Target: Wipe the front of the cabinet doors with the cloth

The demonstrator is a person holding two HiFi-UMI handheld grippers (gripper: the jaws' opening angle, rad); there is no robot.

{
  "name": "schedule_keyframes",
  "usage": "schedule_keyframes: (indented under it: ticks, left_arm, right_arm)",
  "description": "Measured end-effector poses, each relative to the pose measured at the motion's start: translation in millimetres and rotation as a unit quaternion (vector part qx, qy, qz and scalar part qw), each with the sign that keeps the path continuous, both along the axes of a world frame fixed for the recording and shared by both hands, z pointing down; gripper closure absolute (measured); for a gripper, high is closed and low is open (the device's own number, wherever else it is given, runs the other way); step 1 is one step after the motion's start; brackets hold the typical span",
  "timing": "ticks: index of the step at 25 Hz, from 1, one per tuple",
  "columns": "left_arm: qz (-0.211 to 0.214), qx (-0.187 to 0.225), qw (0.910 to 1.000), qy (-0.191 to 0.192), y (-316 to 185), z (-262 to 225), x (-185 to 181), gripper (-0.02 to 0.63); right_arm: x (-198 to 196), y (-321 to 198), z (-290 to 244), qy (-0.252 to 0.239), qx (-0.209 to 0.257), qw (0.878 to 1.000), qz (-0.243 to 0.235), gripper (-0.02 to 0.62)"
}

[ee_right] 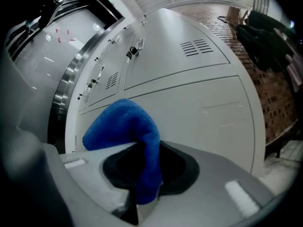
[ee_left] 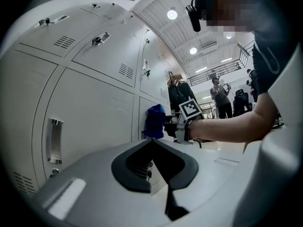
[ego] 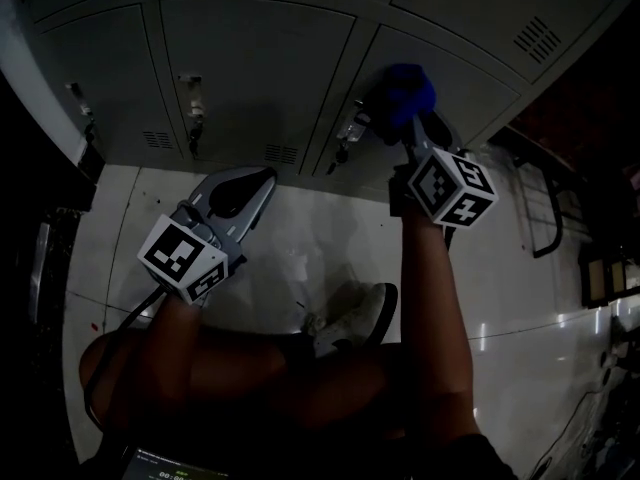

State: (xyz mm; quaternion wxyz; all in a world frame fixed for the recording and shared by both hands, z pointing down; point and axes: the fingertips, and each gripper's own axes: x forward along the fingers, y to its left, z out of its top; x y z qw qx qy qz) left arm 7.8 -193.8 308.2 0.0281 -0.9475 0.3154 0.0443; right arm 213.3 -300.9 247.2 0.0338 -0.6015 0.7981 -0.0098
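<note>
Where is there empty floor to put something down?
Bare floor lies between the left gripper, the shoe and the cabinet doors. There is more to the right of the right gripper, toward the black frame. It is crowded around the cloth.

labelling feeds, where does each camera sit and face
Head view: on the person's head, looking steeply down at cabinet doors and floor; left gripper, right gripper, forearms show.
Left gripper view: on that gripper, facing along the doors; its shut jaws and the right forearm show.
Right gripper view: on that gripper, facing a door; jaws clamp the blue cloth.
Shared: the cloth, in all three.
</note>
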Motion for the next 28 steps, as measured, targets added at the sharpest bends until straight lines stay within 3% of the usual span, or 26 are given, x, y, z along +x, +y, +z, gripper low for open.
schedule_keyframes:
  ticks: [10,20,24,28]
  left_arm:
    - [0.005,0.0,1.0,-0.008,4.8,3.5,4.4,0.601]
    - [0.006,-0.003,0.9999,-0.009,5.2,4.9,5.2,0.601]
    - [0.006,-0.002,0.9999,-0.01,5.4,5.4,5.6,0.601]
    - [0.004,-0.002,1.0,-0.008,3.9,4.4,4.5,0.601]
  right_arm:
    - [74.8,12.2,1.7,-0.032,0.0,0.997,0.077,0.529]
    - [176.1,29.9,4.1,-0.069,-0.001,0.982,0.177,0.529]
    - [193.1,34.2,7.9,-0.086,-0.002,0.977,0.193,0.529]
    - [179.2,35.6,6.4,-0.096,0.004,0.977,0.188,0.529]
